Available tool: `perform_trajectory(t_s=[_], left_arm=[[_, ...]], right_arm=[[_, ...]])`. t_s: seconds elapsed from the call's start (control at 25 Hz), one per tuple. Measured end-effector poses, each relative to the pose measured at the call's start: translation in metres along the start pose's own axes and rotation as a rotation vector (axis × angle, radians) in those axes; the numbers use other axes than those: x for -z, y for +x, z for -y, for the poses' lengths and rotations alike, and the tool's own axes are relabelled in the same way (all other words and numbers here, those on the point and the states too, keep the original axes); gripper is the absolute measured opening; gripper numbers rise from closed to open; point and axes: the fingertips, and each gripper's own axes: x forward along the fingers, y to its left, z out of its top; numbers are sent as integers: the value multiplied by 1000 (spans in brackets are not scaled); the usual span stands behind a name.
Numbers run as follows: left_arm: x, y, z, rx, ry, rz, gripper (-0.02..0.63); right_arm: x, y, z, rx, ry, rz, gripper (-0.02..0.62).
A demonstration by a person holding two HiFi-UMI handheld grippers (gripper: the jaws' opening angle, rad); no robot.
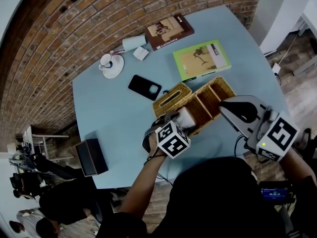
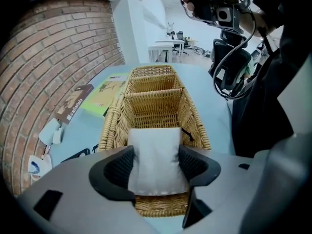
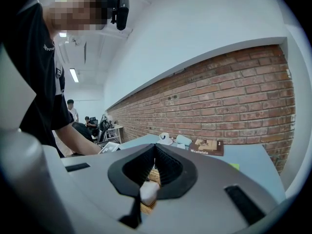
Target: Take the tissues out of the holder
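Observation:
A long wicker holder (image 1: 214,94) with several compartments lies on the light blue table (image 1: 114,123). In its near end compartment stands a white tissue pack (image 2: 155,147). My left gripper (image 2: 156,165) points steeply down into that compartment, its black pads (image 2: 118,167) pressed against both sides of the pack. From above, the left gripper (image 1: 181,119) hangs over the near end, with the pack (image 1: 186,116) showing white beside it. My right gripper (image 1: 224,106) hovers at the holder's right side. Its jaws (image 3: 155,149) meet at the tips and hold nothing.
A wicker lid (image 1: 171,97) lies beside the holder. Behind it are a black phone (image 1: 144,87), a green book (image 1: 200,59), a brown book (image 1: 169,31), a cup on a saucer (image 1: 112,65) and a small roll (image 1: 133,43). A black box (image 1: 91,156) stands at the table's near left edge.

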Motion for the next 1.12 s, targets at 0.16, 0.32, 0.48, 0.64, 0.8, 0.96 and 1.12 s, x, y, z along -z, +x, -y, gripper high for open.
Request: perform_trajectory(t_s=[0.16, 0.32, 0.48, 0.64, 0.8, 0.96, 1.12], left_arm=[[0, -6, 0, -8, -32, 24, 247], [0, -12, 2, -4, -38, 45, 238], [-4, -23, 0, -14, -63, 86, 238], [-10, -35, -6, -28, -81, 129, 238], [-14, -45, -9, -40, -101, 175, 238], [-18, -51, -10, -67, -98, 207, 238], [-22, -57, -8, -73, -138, 277, 237]], right_arm=[[-2, -1, 2, 4, -7, 5, -6], [-2, -4, 3, 8, -10, 3, -6], [-3, -3, 2, 2, -16, 5, -6], [-4, -2, -1, -1, -22, 3, -6], [-5, 0, -1, -2, -33, 3, -6], [-6, 0, -2, -5, -38, 10, -6], [-5, -4, -4, -5, -44, 1, -6]])
